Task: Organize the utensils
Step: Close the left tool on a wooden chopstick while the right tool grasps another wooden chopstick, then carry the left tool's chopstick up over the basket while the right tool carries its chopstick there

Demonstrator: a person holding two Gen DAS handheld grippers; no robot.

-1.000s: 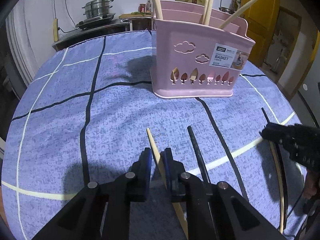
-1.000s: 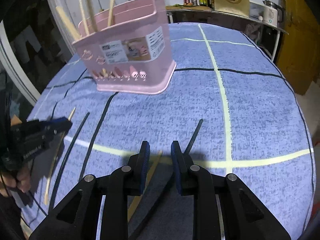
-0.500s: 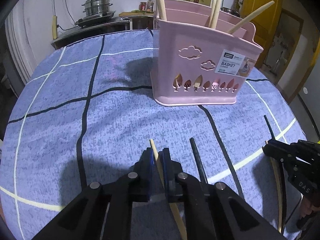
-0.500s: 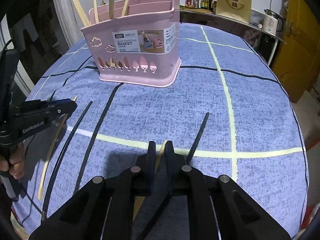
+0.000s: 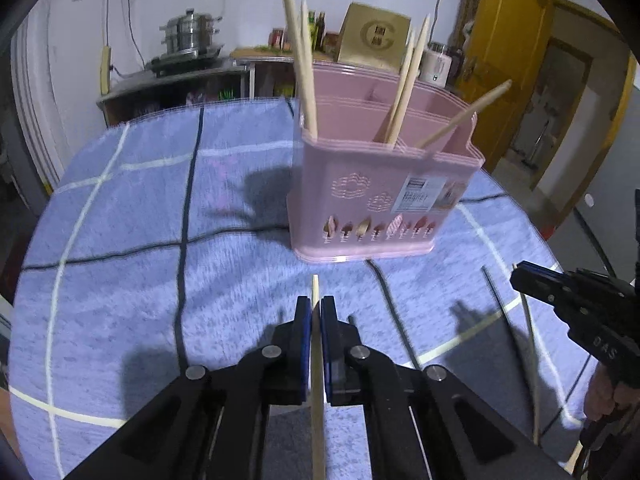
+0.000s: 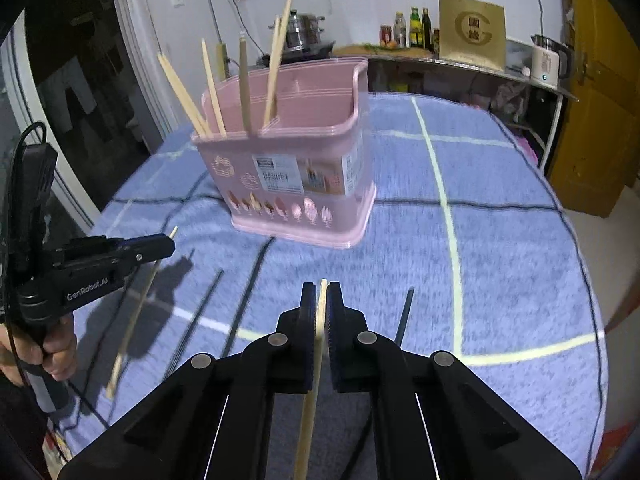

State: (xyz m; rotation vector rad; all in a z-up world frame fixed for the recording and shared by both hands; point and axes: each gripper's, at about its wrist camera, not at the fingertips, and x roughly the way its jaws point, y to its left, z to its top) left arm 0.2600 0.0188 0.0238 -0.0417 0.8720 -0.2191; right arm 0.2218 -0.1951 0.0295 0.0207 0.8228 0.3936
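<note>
A pink utensil basket (image 5: 380, 184) (image 6: 296, 160) stands on the blue checked cloth with several wooden chopsticks upright in it. My left gripper (image 5: 315, 304) is closing the last bit on a wooden chopstick (image 5: 318, 400), pads pressing it, held off the cloth. My right gripper (image 6: 321, 290) is likewise closing on another wooden chopstick (image 6: 310, 400), lifted too. Each gripper shows in the other's view: the right gripper (image 5: 560, 292) at the right edge, the left gripper (image 6: 156, 246) at the left with its chopstick (image 6: 136, 312) hanging below.
One black chopstick (image 6: 404, 316) lies on the cloth just right of my right gripper, another black chopstick (image 6: 200, 312) near the left one. A hand (image 6: 56, 348) grips the left handle. Shelves with pots and bottles stand behind the round table (image 6: 520, 260).
Both grippers closed on their wooden chopsticks and rose, lifting them off the cloth. The basket now sits lower and farther in both views.
</note>
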